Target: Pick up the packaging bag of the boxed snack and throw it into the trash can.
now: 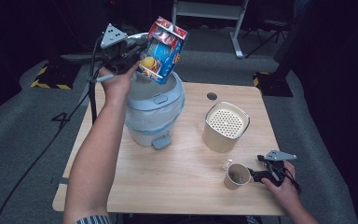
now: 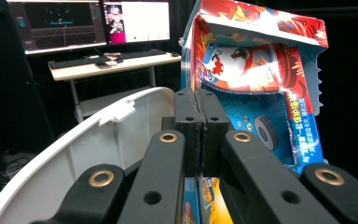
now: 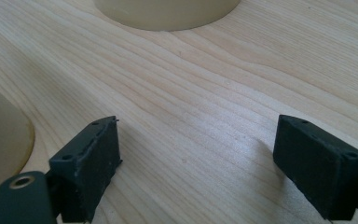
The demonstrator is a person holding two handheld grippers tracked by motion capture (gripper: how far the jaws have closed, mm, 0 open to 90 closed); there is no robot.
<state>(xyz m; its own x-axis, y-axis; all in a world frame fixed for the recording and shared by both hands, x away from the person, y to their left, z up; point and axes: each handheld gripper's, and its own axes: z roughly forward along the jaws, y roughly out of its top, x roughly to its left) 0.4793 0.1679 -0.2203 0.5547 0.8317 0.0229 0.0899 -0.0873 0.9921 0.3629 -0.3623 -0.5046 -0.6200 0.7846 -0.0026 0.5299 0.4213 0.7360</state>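
Pinching a glossy printed cardboard carton [image 1: 162, 50], left gripper [image 1: 129, 52] above round white plastic pedal bin [image 1: 154, 112], right gripper [image 3: 196, 158] wide apart over wood-grain counter [image 1: 177, 182].

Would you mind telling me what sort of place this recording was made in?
Probably a lab or studio workspace: monitors on a desk, hazard-striped floor markings, and a small wooden table on grey carpet.

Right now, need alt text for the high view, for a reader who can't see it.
The left gripper holds a colourful red-and-blue printed carton tilted over an open white pedal bin on a light wooden table. The right gripper rests open beside a small tan paper cup, near a beige perforated-top container.
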